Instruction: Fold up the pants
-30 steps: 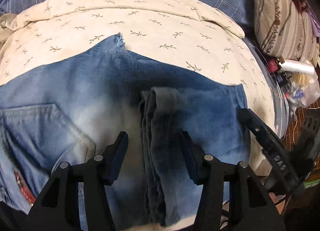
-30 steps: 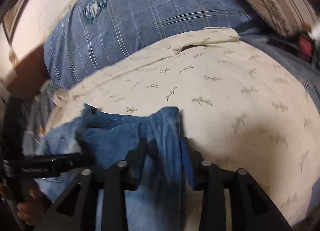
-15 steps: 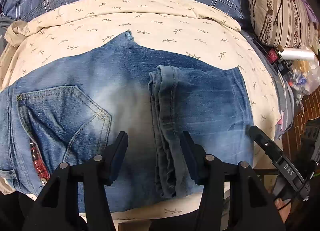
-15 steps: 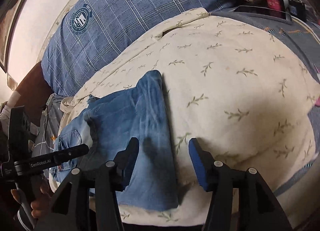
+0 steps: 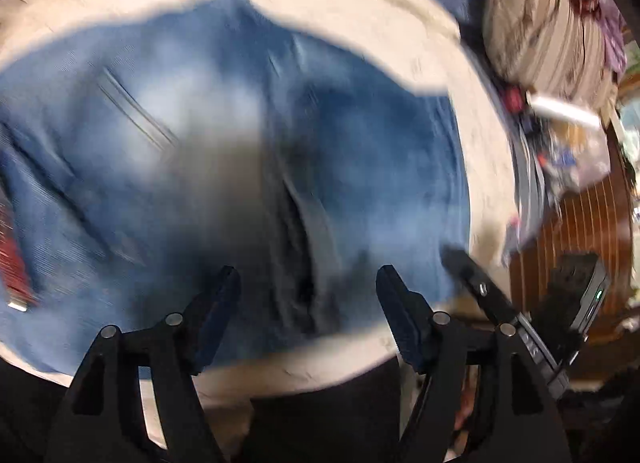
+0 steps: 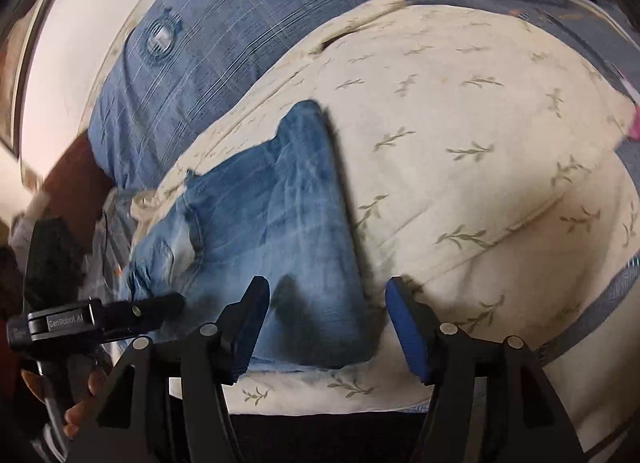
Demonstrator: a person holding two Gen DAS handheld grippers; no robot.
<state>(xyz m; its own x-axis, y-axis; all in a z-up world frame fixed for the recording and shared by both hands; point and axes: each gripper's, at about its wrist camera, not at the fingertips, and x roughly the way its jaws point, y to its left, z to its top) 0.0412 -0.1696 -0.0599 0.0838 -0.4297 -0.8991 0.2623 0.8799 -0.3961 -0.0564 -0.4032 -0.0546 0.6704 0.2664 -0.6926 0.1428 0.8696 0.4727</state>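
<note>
Both grippers (image 5: 308, 291) (image 6: 326, 303), released, hover parted above folded jeans (image 6: 280, 223).

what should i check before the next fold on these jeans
1. Left gripper free of cloth: ok, its jaws have just been opening and stand apart over the jeans, nothing pinched.
2. Right gripper free of cloth: ok, jaws have just been closing but stand apart at the folded edge, not pressing it.
3. Jeans fully on the cream quilt: ok, quilt shows around their edges.
4. Folded-over leg lying flat: cannot tell, the left wrist view is blurred.
5. Grippers apart from each other: ok, they sit side by side with a gap.
</note>
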